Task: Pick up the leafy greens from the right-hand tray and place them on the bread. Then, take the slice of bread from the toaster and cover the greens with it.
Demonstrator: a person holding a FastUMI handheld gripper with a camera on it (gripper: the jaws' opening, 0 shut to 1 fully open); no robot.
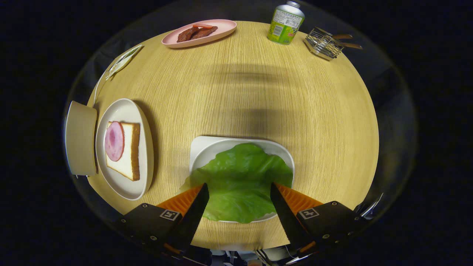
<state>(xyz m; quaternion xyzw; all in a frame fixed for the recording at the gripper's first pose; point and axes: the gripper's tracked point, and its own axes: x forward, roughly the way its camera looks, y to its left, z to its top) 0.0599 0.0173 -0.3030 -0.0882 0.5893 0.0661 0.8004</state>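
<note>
So we're at the grab-the-greens step: gripper (237, 190) spread wide and holding nothing, lettuce leaf (242, 177) lying on its white tray (207, 146) between the fingers, and next I'd guess drop, pinch, then carry to the bread (129, 153) at nine o'clock.

Wooden table (240, 92) with plates (125, 184), can (285, 23)

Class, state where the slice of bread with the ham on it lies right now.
The bread lies on a white plate on the wooden table, left of the lettuce leaf that sits between the open claw's fingers.
</note>
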